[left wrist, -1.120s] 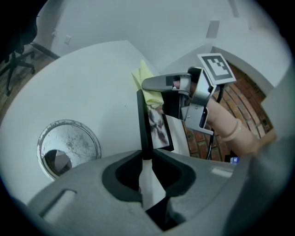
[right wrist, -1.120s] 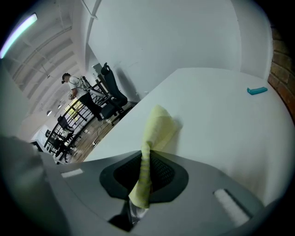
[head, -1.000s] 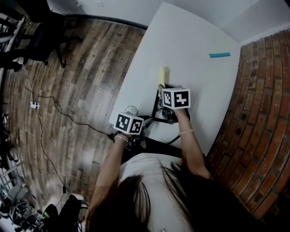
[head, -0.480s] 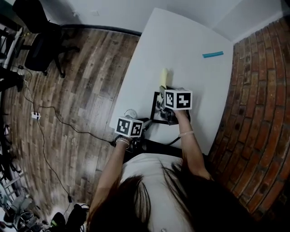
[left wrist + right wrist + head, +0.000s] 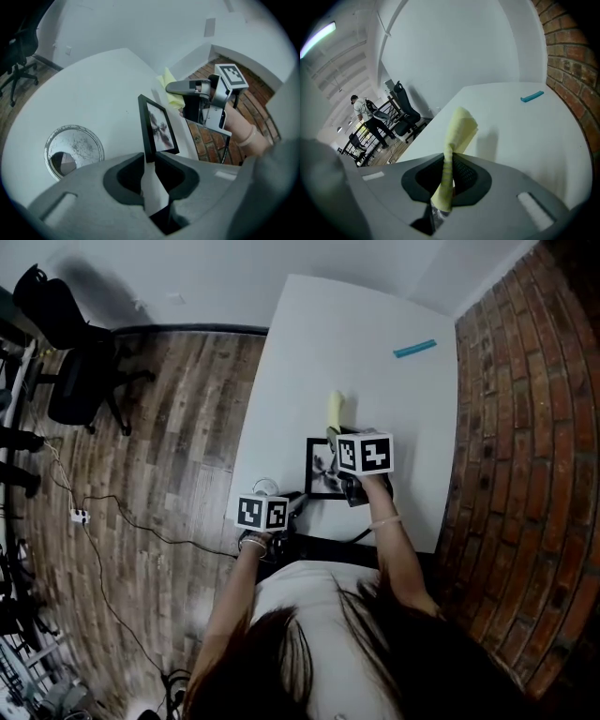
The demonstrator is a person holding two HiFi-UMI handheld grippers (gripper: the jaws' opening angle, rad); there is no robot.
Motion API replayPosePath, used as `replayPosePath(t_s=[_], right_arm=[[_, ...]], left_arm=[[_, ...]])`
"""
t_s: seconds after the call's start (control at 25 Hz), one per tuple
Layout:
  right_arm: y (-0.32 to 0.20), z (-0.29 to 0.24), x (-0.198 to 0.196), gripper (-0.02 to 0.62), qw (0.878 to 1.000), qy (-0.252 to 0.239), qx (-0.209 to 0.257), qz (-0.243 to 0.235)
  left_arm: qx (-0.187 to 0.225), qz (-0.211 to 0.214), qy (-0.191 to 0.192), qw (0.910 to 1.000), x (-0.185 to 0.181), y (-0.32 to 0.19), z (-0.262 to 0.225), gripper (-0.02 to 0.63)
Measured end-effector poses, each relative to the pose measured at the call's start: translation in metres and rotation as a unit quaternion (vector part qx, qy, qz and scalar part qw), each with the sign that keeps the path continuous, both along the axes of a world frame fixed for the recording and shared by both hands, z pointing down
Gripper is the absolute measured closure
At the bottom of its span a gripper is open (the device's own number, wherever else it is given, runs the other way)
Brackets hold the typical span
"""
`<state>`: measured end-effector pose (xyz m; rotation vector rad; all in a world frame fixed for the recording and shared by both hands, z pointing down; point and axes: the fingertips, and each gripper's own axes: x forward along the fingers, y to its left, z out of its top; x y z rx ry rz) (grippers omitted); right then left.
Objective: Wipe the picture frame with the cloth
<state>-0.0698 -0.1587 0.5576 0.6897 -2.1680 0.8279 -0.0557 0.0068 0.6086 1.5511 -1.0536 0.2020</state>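
A black picture frame point(image 5: 157, 129) holding a grey photo stands tilted near the table's front edge, its face also visible in the head view point(image 5: 323, 468). My left gripper point(image 5: 149, 161) grips the frame's near corner. Its jaws have just been opening slightly, with the frame's edge still between the pads and touching them. My right gripper point(image 5: 336, 440) hovers over the frame's far right side, shut on a folded yellow cloth point(image 5: 457, 129). The cloth point(image 5: 335, 409) sticks out beyond its fingertips above the white table point(image 5: 375, 343).
A round metal dish point(image 5: 74, 150) sits on the table left of the frame. A teal strip point(image 5: 413, 349) lies far back on the table. Brick surface point(image 5: 525, 427) borders the table's right edge, wooden floor point(image 5: 169, 427) with an office chair point(image 5: 66, 343) the left.
The right gripper with the cloth has lifted and shifted a little, so more of the photo shows beside it. The left gripper has kept its place at the frame's corner.
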Motion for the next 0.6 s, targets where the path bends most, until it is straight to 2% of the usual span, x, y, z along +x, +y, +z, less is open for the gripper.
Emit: replayPosePath(t_s=[0.16,0.4,0.6], right_arm=[[0.003,-0.005,0.011,0.561,1.000,-0.002,0.007,0.010],[0.006,-0.015,0.027,0.561,0.999,-0.002,0.026,0.028],[0.011,-0.025,0.037,0.561,0.998,-0.004,0.041,0.045]], left_arm=[[0.007,-0.001,-0.018,0.9998,-0.006,-0.001,-0.001,0.531],[0.029,0.028,-0.093,0.9949,-0.017,-0.001,-0.008,0.535],[0.071,0.030,-0.141,0.9871,-0.028,-0.006,-0.024,0.551]])
